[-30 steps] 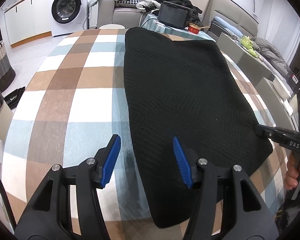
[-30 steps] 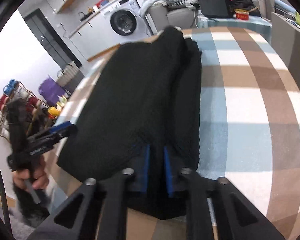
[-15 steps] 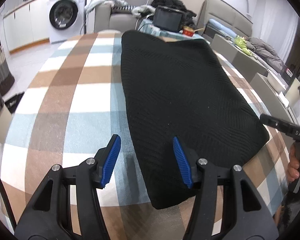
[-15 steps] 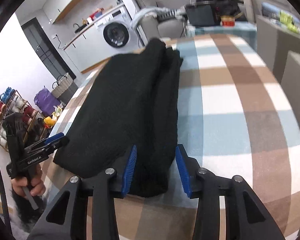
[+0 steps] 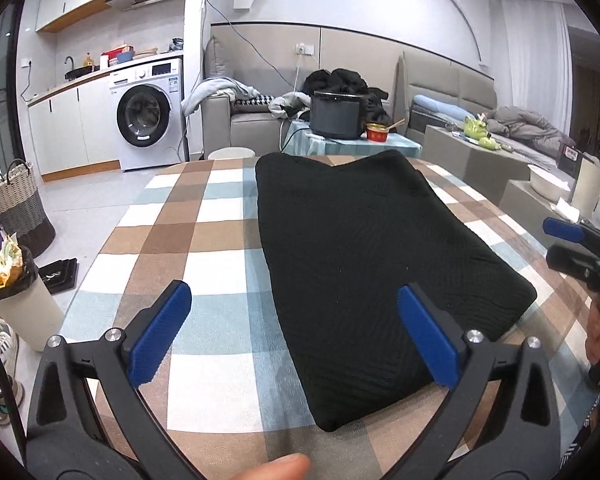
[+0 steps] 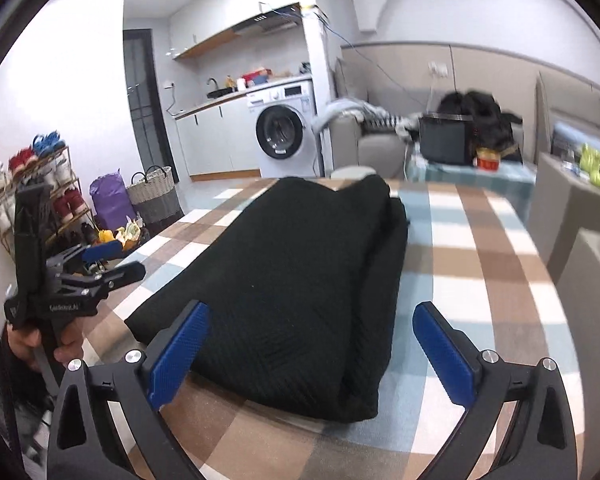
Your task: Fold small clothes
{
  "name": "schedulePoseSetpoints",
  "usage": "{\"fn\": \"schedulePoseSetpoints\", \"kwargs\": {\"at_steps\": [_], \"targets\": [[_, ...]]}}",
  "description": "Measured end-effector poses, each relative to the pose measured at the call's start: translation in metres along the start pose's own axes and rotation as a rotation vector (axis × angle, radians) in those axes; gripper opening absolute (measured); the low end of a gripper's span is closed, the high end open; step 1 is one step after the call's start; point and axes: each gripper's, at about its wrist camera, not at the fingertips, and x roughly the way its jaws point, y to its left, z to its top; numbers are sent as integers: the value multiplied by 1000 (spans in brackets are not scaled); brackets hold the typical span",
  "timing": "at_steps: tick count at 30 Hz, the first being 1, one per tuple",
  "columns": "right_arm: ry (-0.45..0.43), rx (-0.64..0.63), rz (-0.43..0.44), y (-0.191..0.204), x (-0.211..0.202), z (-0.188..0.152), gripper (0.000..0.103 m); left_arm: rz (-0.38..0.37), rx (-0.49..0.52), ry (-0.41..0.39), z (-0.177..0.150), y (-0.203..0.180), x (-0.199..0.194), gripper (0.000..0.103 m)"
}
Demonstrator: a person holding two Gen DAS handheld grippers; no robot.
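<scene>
Left-wrist view: black garment [image 5: 364, 264] is seen folded lengthwise ahead of both opening, empty grippers [image 5: 296, 332] [image 6: 310, 346]; crosswise folds seemingly remain.

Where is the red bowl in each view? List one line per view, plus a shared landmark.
Left wrist: red bowl at upper centre, just right of the black pot.
Right wrist: red bowl at upper right, blurred, right of the pot.
Shared landmark: washing machine, left of the bowl in both.
</scene>
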Motion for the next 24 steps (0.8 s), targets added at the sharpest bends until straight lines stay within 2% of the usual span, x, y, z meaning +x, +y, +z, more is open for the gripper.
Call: {"fn": "schedulePoseSetpoints", "kwargs": {"at_steps": [4,10,24], "targets": [[-27,-43,0,12,-4,-4,103,4,-23,-15,-4,3,-3,103],[-55,9,47,6,-6,-8,103,-8,-39,-37,-7,7,-6,103],[-82,-19,22,9,-8,-13,103,-32,-6,-59,-8,-1,-12,103]]}}
